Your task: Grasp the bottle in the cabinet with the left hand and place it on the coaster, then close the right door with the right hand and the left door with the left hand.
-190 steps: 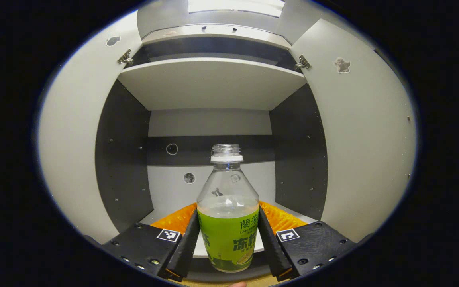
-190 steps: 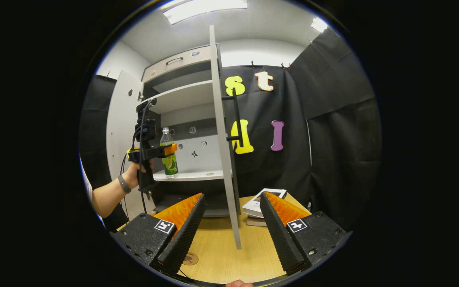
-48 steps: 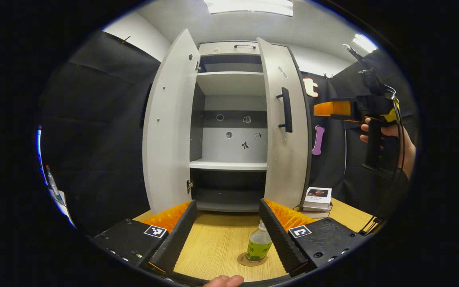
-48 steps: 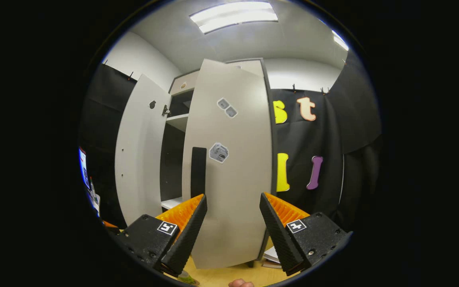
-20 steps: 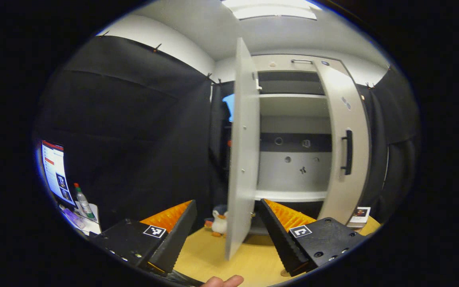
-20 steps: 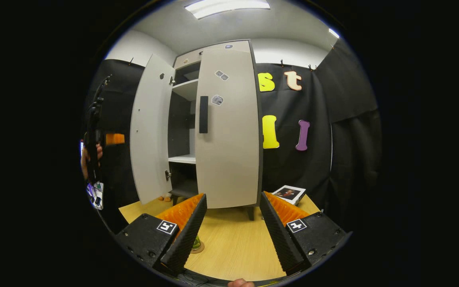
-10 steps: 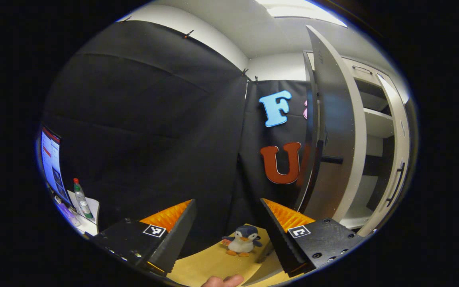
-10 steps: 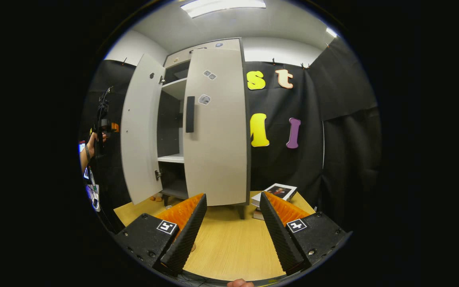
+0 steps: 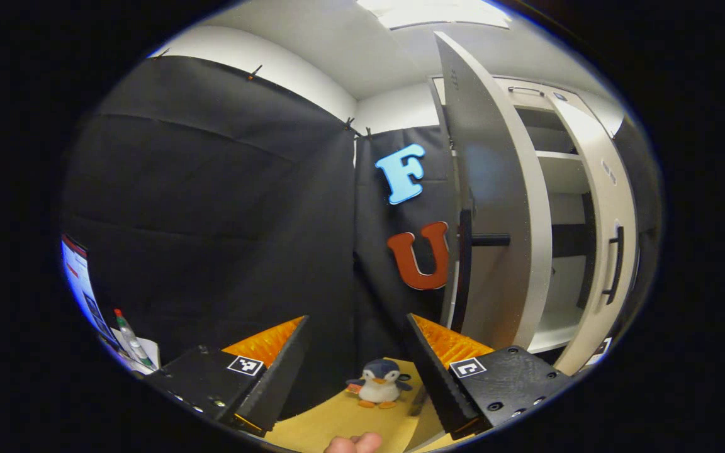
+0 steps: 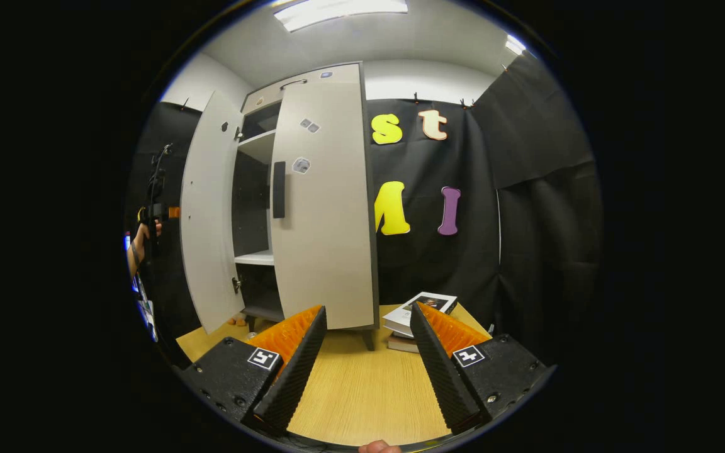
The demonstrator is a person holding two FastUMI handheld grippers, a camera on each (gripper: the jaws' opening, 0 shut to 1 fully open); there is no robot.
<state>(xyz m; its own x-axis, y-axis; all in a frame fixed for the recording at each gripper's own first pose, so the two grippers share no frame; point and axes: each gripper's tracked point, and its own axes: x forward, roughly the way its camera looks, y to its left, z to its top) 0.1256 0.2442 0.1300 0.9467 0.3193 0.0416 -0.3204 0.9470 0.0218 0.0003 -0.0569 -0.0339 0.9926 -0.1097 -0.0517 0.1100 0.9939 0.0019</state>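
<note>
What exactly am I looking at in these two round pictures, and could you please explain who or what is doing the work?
A person holds a two-finger gripper in each hand; a fisheye camera rides on each. The left gripper is open, empty, beside the cabinet's open left door, with a toy penguin on the wooden table. The right gripper is also open and empty; its view faces the cabinet, whose right door looks about shut. Books lie on the table. Far left, a hand holds the other gripper.

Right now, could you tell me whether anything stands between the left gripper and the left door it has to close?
Nothing visible does. The left gripper, jaws open, sits outside the open left door. The penguin toy stands low on the table, beside the door's bottom.
</note>
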